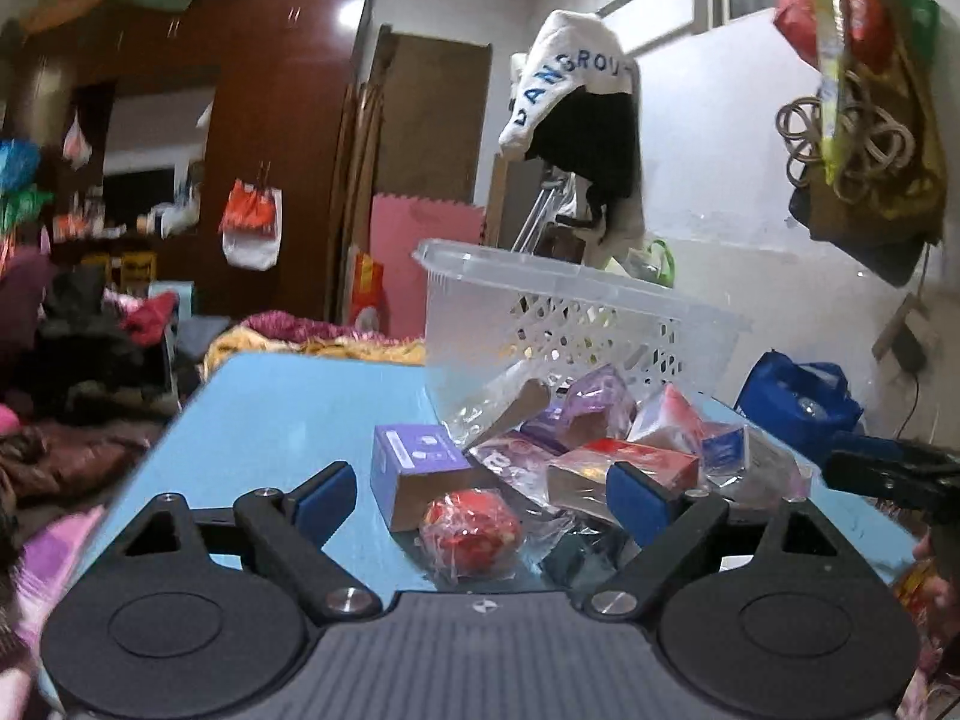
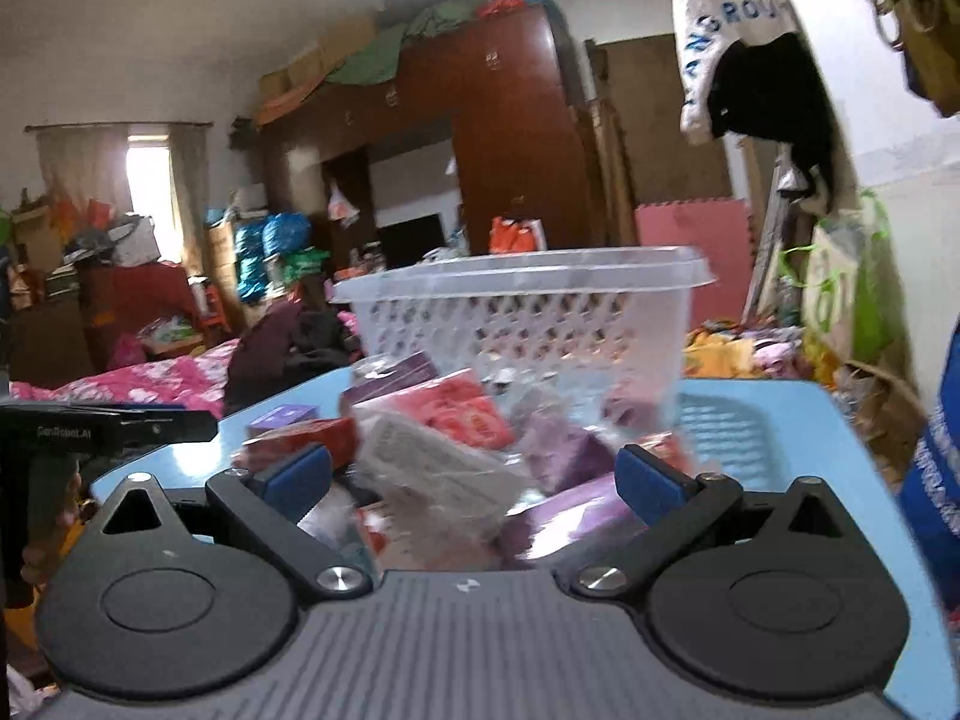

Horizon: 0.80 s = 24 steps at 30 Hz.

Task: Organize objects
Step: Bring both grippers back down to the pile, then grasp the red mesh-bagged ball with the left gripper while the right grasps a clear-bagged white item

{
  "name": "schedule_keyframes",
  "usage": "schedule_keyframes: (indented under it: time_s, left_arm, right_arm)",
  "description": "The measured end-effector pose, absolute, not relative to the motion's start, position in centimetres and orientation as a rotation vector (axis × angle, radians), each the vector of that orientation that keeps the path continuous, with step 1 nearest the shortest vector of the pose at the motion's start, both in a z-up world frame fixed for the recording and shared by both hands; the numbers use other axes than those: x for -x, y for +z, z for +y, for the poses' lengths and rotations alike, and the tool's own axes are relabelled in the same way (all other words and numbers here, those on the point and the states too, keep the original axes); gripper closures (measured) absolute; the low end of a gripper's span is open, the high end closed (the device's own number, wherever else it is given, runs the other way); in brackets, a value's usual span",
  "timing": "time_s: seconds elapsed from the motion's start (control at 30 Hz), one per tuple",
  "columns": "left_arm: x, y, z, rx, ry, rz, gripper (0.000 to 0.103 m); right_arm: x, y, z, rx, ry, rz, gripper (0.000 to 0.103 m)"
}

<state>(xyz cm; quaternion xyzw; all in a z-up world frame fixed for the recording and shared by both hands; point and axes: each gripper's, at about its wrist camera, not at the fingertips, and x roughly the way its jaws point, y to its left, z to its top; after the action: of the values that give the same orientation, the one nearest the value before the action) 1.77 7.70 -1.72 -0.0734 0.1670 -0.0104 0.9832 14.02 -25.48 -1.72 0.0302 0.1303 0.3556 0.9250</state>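
1. Cluttered bedroom surroundings framed a blue table (image 1: 282, 396); both grippers hung low over its near edge.
2. Left gripper (image 1: 483, 498): jaws stood wide, gripping nothing; a red wrapped ball (image 1: 469, 531) lay between the fingers, untouched.
3. Right gripper (image 2: 474, 480): jaws stood wide, gripping nothing; blurred wrapped packets (image 2: 432, 462) lay between its fingers.
4. Beyond the jaws: purple box (image 1: 414, 471), red box (image 1: 624, 465); the pile lay against the clear basket (image 1: 576, 324).
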Motion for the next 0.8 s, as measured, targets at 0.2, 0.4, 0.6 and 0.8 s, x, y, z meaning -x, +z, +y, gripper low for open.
schedule_keyframes:
  time_s: [0.2, 0.4, 0.6, 0.8]
  left_arm:
    - [-2.4, -2.8, 8.0, 0.154, -0.008, 0.363, 0.01]
    - [-2.6, -3.1, 8.5, 0.171, 0.004, 0.377, 0.01]
    - [-3.6, -3.9, 8.5, 0.168, 0.016, 0.427, 0.01]
    - [-3.5, -3.8, 8.1, 0.16, 0.025, 0.421, 0.01]
  right_arm:
    - [-16.6, -2.3, -28.1, -0.023, 0.566, 0.324, 0.035]
    - [-18.5, -2.8, -27.5, 0.008, 0.566, 0.395, 0.038]
    - [-19.6, -2.7, -28.5, -0.021, 0.532, 0.431, 0.048]
    - [-18.8, -3.0, -27.7, 0.025, 0.602, 0.471, 0.049]
